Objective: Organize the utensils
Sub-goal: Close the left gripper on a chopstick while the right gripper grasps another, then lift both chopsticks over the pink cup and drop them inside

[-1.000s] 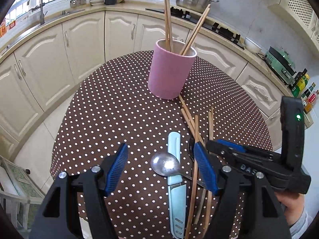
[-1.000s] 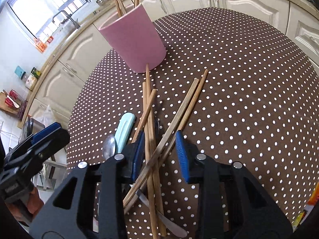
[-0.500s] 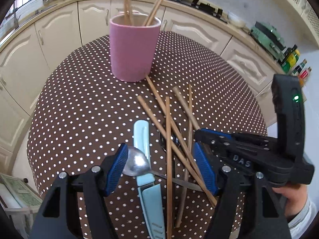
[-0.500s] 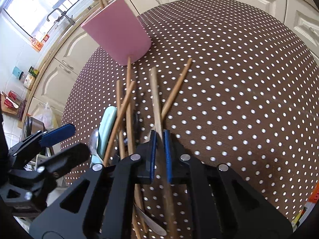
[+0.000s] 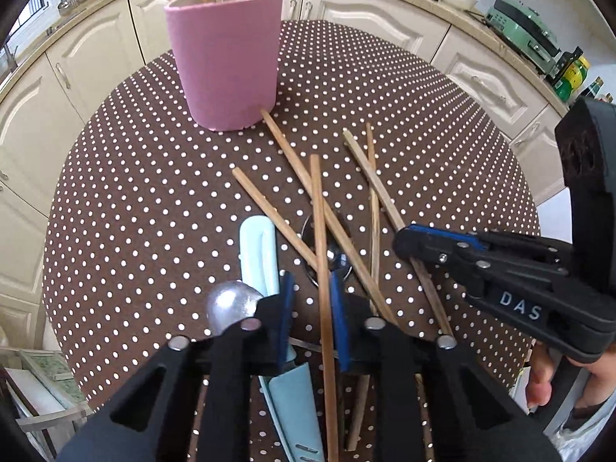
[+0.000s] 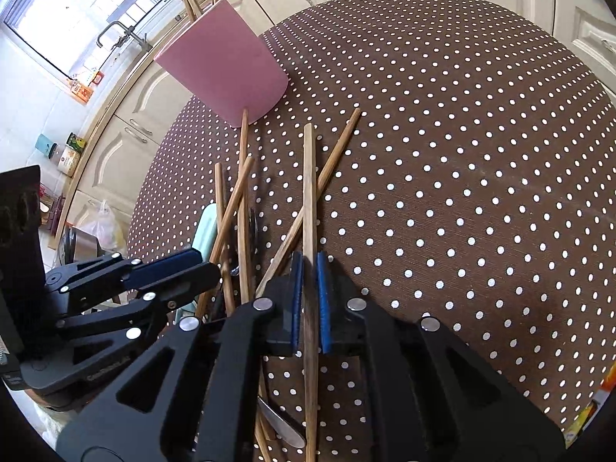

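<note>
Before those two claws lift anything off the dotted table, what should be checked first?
1. Right gripper clamped on the pale chopstick: ok.
2. Left gripper clamped on the straight chopstick: not ok; its jaws are closing and a gap shows on one side.
3. Pale chopstick free of the pile: not ok; a slanted chopstick crosses it.
4. Pink cup upright, with room: ok.
5. Spoon clear of the left gripper: cannot tell.

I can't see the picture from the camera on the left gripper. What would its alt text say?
The left gripper, its fingers closing around one wooden chopstick, hangs over a brown polka-dot table. More chopsticks, a metal spoon and a pale blue knife lie jumbled below a pink cup; the right gripper enters from the right.
</note>
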The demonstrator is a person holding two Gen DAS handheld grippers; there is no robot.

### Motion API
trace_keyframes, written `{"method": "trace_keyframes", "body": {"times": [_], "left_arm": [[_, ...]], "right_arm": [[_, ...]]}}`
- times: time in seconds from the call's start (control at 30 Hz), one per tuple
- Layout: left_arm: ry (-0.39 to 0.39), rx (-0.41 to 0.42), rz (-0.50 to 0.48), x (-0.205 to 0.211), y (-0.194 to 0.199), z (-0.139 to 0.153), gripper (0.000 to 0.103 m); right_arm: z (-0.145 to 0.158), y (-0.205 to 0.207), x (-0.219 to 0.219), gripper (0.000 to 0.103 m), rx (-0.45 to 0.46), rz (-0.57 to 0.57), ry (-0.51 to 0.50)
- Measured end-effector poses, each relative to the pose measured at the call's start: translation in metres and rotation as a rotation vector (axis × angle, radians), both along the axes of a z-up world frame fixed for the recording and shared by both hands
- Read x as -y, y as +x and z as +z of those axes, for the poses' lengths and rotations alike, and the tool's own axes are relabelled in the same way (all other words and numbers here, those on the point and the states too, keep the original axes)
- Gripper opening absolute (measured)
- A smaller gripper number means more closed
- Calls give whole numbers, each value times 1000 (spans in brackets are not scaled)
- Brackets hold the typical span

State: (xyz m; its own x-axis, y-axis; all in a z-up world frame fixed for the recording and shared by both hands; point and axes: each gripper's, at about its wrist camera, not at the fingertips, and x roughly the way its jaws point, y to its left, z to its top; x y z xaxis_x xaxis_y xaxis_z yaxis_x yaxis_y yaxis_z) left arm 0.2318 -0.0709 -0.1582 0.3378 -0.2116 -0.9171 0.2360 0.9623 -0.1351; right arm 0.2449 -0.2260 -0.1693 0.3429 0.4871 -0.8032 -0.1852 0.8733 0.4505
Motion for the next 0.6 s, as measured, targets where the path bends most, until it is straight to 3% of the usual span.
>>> {"method": "trace_keyframes", "body": {"times": [0.07, 0.2, 0.37, 0.6], "left_arm": [[-6, -9, -3, 2, 3, -3, 7], [-33, 0, 1, -1, 5, -6, 5], [-84, 53, 22, -12, 4, 11, 5], [-125, 114, 56, -22, 6, 36, 5]], "right_arm": [[1, 1, 0, 8, 1, 1, 2], [4, 0, 0, 8, 15, 6, 8], [20, -5, 2, 7, 56, 17, 21], [29, -2, -11, 8, 72, 20, -138]]}}
